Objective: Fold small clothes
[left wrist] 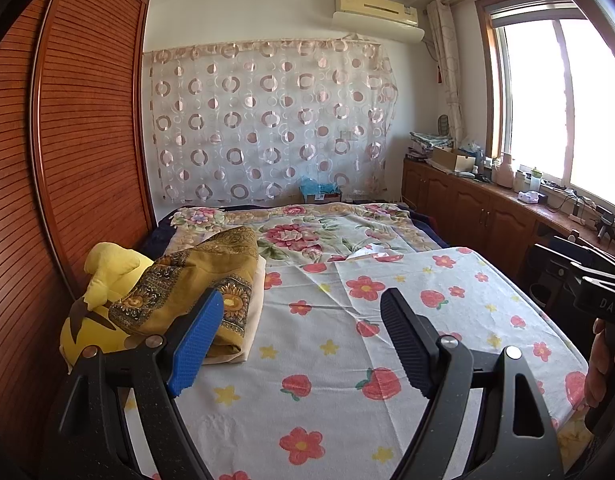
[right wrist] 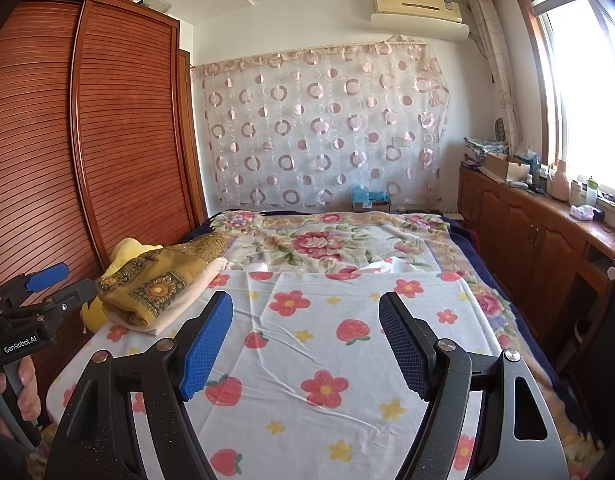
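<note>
A folded mustard-yellow patterned cloth [left wrist: 203,280] lies on a folded cream cloth [left wrist: 256,292] at the left side of the bed; the pile also shows in the right wrist view [right wrist: 159,284]. My left gripper [left wrist: 303,340] is open and empty, held above the white flowered sheet [left wrist: 327,360], just right of the pile. My right gripper [right wrist: 305,344] is open and empty over the same sheet [right wrist: 327,340]. The left gripper's body also shows at the left of the right wrist view [right wrist: 27,308], and the right gripper's body at the right edge of the left wrist view [left wrist: 595,296].
A yellow plush toy [left wrist: 103,280] sits left of the pile against the wooden wardrobe [left wrist: 79,140]. A rose-patterned blanket [left wrist: 307,232] covers the far bed. A cluttered wooden cabinet [left wrist: 487,204] runs under the window on the right.
</note>
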### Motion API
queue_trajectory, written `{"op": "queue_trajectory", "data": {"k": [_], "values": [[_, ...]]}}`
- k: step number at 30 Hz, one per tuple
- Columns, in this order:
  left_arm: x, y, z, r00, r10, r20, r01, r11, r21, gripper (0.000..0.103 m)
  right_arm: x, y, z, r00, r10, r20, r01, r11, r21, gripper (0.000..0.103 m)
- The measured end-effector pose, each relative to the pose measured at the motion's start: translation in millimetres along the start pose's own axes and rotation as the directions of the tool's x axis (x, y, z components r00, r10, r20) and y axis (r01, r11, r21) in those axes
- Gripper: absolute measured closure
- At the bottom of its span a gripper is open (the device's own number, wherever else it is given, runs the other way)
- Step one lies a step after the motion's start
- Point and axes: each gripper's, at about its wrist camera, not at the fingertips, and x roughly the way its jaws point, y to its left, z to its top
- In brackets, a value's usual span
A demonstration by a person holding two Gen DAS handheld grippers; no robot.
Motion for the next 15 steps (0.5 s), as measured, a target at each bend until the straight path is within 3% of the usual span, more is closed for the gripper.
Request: {"op": "queue_trajectory", "data": {"k": [15], "values": [[0.4, 0.5, -1.6, 1.0, 0.001, 0.003, -0.001, 1.0, 0.0, 0.021, -3.9, -2.8, 2.2, 1.0, -0.007, 0.004, 0.007, 1.0, 0.001, 0.026]]}}
